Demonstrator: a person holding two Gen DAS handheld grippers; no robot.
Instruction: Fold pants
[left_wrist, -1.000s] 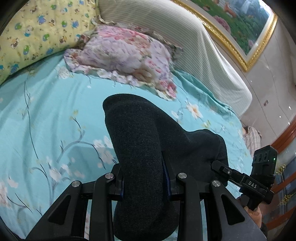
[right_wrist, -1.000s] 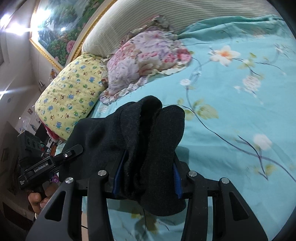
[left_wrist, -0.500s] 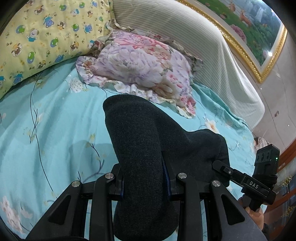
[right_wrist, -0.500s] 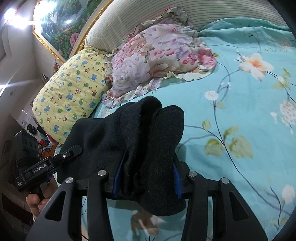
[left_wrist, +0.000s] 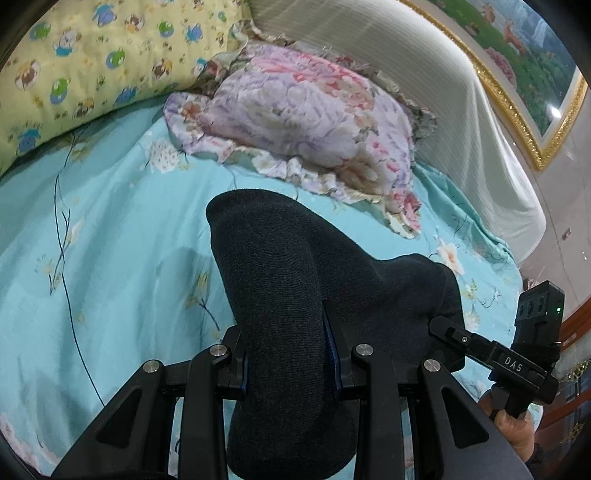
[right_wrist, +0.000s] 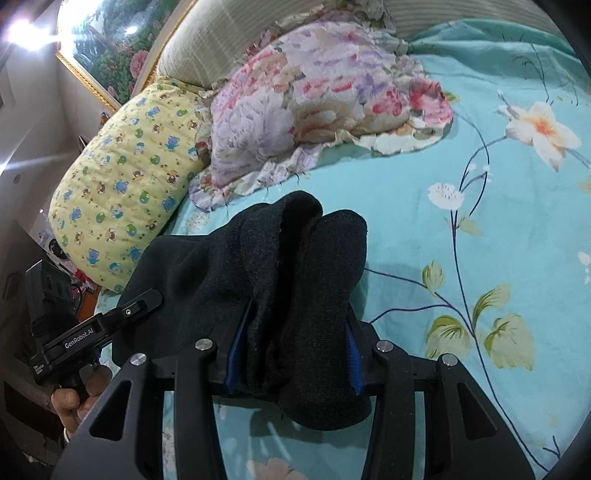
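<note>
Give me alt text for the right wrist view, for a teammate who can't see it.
The right gripper has its jaws shut on a bunched fold of dark pants, held above a turquoise floral bedsheet. At left the left gripper also meets the fabric. Beyond lie a floral pillow and a yellow cartoon-print pillow.

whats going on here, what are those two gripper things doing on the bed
A person holds a handheld gripper in each hand. The left gripper and the right gripper are each shut on a bunched part of the dark pants, held up above the turquoise floral bedsheet. Ahead lie a floral pillow and a yellow pillow.
</note>
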